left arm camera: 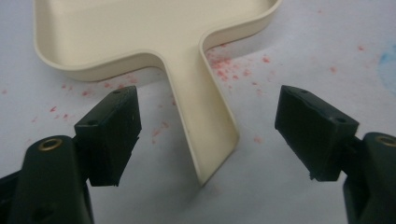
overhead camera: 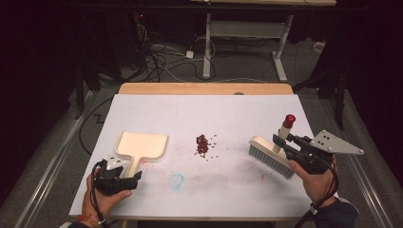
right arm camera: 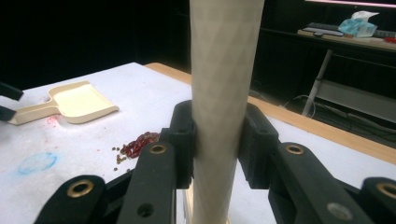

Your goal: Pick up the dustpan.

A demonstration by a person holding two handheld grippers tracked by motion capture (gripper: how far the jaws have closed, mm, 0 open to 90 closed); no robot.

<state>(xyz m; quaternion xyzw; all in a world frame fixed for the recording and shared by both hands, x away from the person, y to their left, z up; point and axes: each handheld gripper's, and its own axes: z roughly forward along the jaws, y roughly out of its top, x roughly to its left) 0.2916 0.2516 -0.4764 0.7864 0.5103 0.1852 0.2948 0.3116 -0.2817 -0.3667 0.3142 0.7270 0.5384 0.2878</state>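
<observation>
My right hand-held gripper [overhead camera: 291, 144] squeezes the brush [overhead camera: 272, 156] handle near the desk's [overhead camera: 204, 107] right edge, my left hand-held gripper [left arm camera: 205, 135] sits open around the dustpan [overhead camera: 141, 146] handle, so I think next it must close before sweeping the crumbs [overhead camera: 203, 145] mid-desk.

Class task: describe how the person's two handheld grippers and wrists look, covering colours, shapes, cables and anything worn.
Both the left gripper and the right gripper are black, with blocky jaws and brass-coloured pivot rings. Each carries a grey three-cornered plate with small holes and trails a black cable. A red band circles the left wrist; a dark sleeve covers the right forearm.
</observation>
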